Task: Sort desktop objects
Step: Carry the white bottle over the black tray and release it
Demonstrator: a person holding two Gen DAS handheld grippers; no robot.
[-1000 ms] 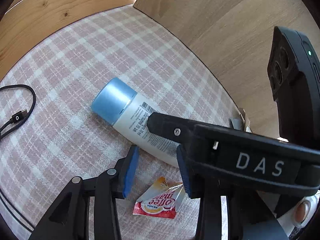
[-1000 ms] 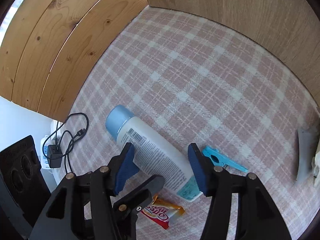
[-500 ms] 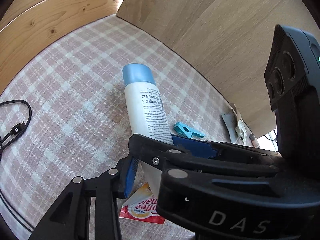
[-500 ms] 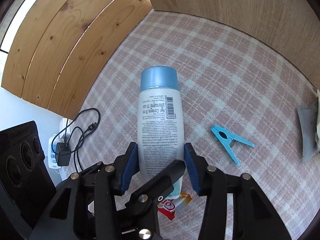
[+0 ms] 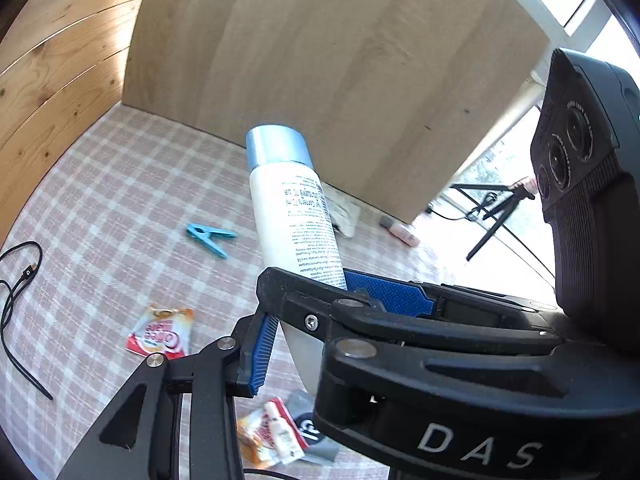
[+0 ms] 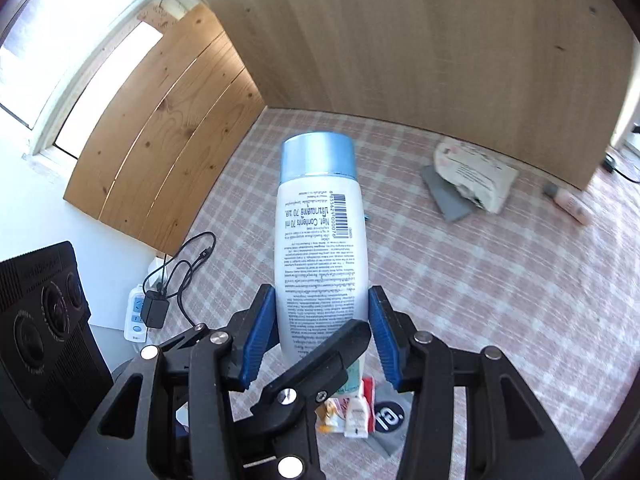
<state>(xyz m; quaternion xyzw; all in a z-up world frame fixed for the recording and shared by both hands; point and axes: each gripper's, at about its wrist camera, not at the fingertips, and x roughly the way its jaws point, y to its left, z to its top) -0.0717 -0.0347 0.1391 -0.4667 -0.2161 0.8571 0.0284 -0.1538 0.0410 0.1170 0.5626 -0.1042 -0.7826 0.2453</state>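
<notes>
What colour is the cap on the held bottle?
Light blue cap on a white bottle; clearest in the right wrist view.

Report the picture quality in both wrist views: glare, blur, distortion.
Left wrist: window at right is blown out; fisheye bends the wood panels; bottle print slightly blurred. Right wrist: window at upper left overexposed; bottle label readable; pink tube at right smeared.
</notes>
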